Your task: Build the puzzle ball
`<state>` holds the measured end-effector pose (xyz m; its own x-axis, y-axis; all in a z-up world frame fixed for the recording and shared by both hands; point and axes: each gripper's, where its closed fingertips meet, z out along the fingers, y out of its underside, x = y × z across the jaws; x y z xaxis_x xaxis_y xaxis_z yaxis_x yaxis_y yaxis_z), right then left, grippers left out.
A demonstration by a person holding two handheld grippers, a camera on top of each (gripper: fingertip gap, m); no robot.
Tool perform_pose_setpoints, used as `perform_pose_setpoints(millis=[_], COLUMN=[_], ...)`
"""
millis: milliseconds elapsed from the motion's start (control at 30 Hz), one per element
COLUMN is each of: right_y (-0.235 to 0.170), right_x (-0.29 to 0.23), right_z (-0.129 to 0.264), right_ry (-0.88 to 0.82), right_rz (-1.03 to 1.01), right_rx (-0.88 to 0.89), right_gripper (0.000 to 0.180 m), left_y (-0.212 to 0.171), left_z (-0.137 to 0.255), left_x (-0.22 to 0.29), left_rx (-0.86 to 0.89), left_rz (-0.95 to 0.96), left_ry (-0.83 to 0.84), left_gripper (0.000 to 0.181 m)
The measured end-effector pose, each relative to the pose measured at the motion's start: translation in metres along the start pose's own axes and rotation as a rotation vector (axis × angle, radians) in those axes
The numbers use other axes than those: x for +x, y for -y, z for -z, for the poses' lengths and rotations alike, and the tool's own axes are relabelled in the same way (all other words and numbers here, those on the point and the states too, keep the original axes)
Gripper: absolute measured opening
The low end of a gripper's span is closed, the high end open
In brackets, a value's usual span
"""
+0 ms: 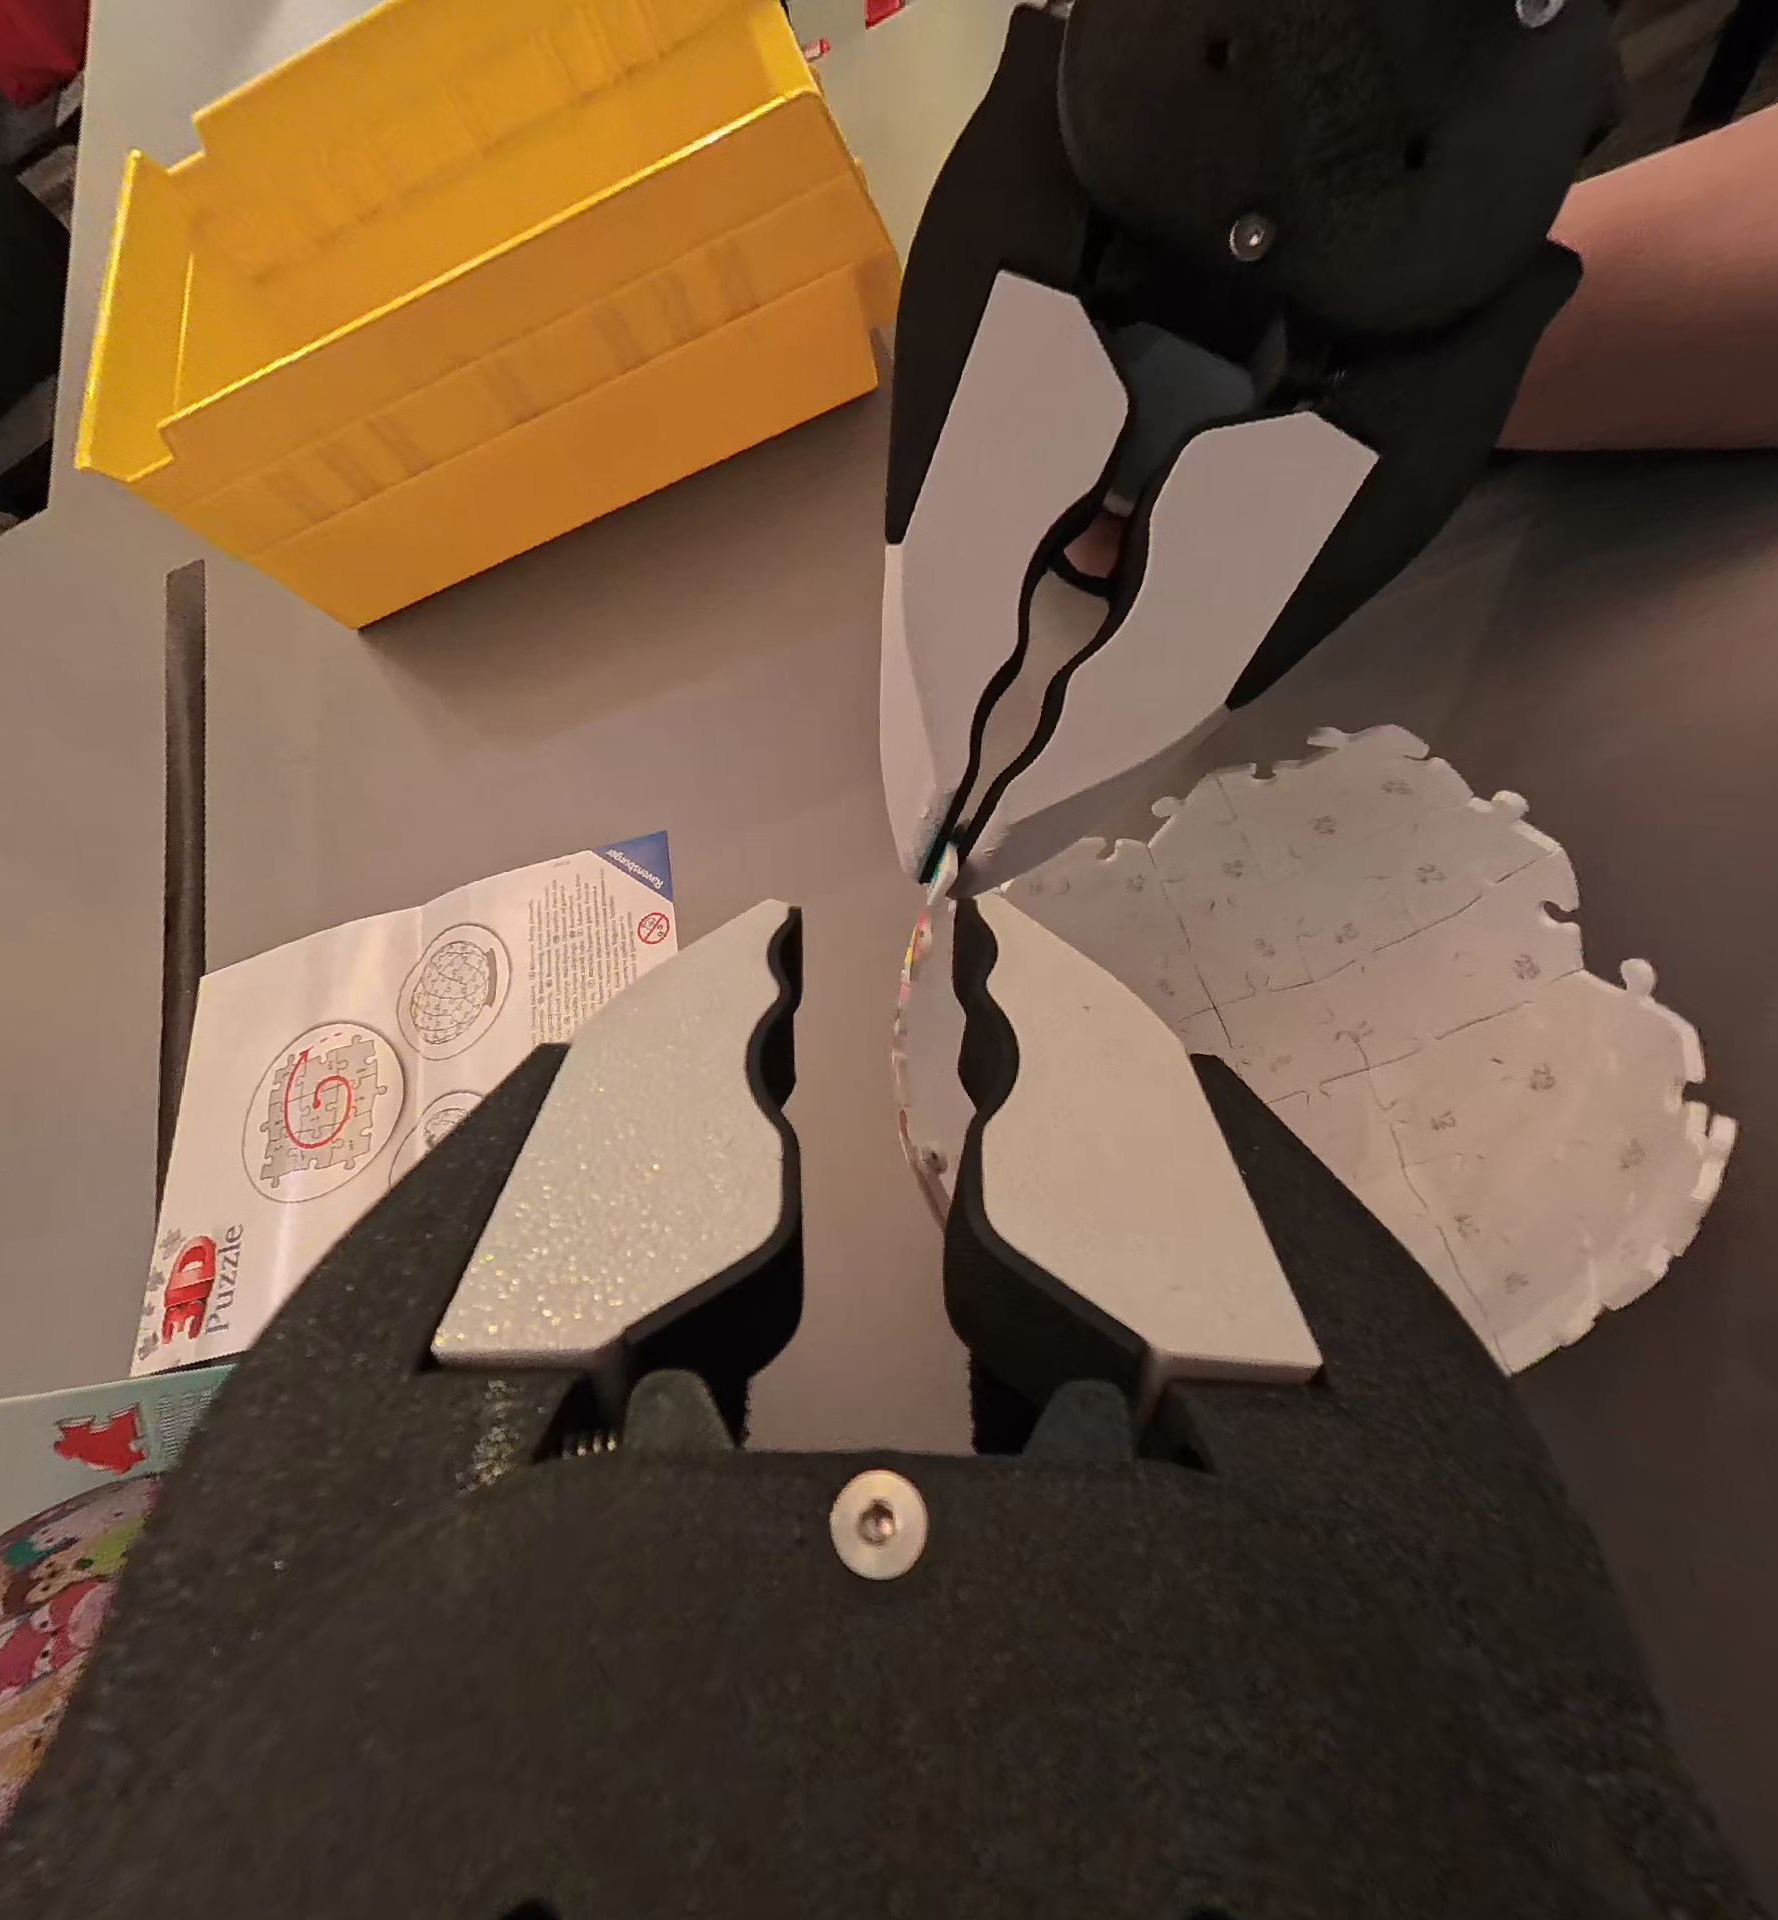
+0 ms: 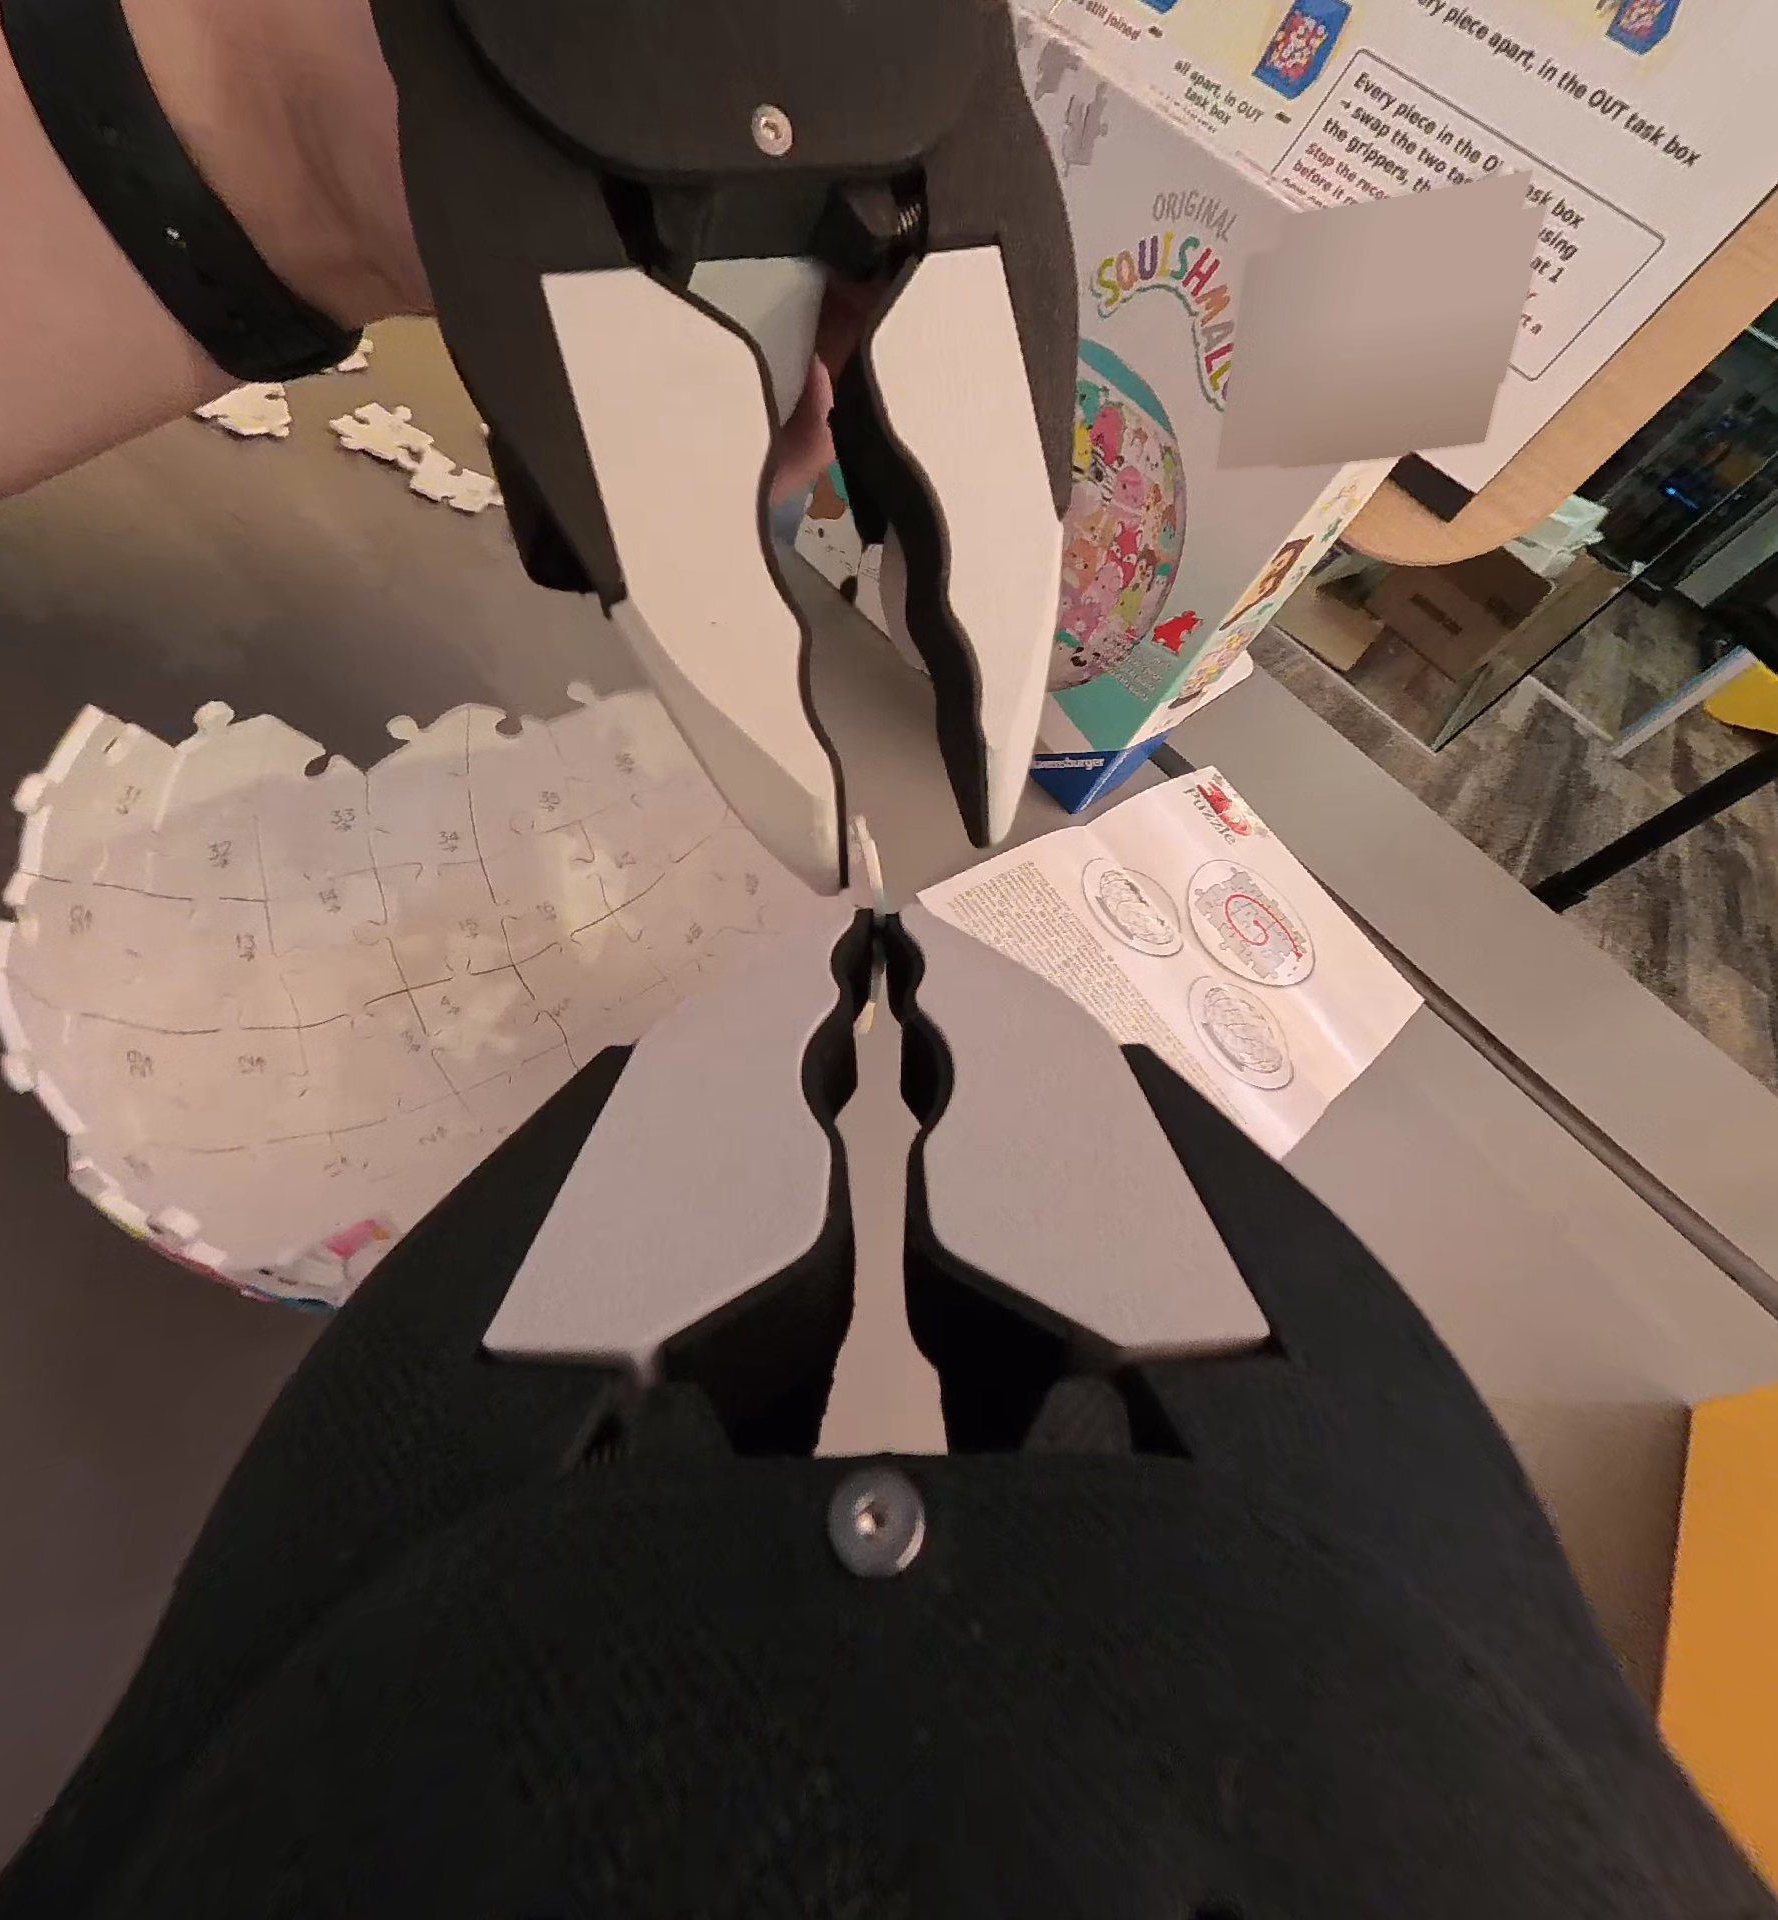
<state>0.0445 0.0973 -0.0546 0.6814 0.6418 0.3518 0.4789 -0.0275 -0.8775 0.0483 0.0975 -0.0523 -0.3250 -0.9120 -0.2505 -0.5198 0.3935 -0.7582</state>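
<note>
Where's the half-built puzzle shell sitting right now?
The half-built shell lies inside-up on the grey table, right of the left gripper; in the right wrist view it's at left.

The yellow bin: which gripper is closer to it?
Likely left, though both meet mid-table. The left gripper has the yellow bin ahead to its left. The right gripper sees only a yellow corner beside it.

Dim, warm indoor light falling from above. Soft shadows pooling on grey worktop (image 1: 552, 748). Wide-angle lens bending edges strongly in both views. Yellow bin (image 1: 490, 312) smearing with motion blur. Near black body of hand-held gripper (image 2: 869, 935) sitting out of focus.
</note>
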Motion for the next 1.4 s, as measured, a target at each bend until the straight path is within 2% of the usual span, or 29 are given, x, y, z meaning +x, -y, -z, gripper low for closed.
perform_pose_setpoints(millis=[333,567,700,867,1067,1267,1400], right_y=[-0.001,-0.003,-0.004,-0.005,-0.005,-0.005,-0.006], right_x=[0.002,0.002,0.002,0.005,0.005,0.006,0.007], right_z=[-0.002,-0.003,-0.003,-0.004,-0.005,-0.005,-0.005], right_ry=[0.029,0.036,0.044,0.045,0.053,0.040,0.030], right_rz=[-0.016,-0.002,-0.001,-0.020,-0.039,-0.018,-0.021], right_rx=[0.006,-0.005,-0.015,-0.017,-0.016,-0.018,-0.018], right_gripper=[0.003,0.003,0.003,0.003,0.003,0.003,0.004], left_y=[-0.002,-0.007,-0.007,-0.005,-0.006,-0.005,-0.005], left_z=[0.008,-0.001,-0.002,-0.003,-0.006,-0.007,-0.007], left_x=[-0.009,-0.008,-0.007,-0.003,-0.005,0.001,0.001], left_rx=[0.025,-0.003,0.011,0.023,0.008,0.009,0.016], left_rz=[0.064,0.034,0.029,0.001,0.007,-0.020,-0.020], left_ry=[0.014,0.017,0.008,-0.002,0.013,-0.019,-0.023], left_gripper=[0.030,0.032,0.028,0.013,0.030,0.004,0.002])
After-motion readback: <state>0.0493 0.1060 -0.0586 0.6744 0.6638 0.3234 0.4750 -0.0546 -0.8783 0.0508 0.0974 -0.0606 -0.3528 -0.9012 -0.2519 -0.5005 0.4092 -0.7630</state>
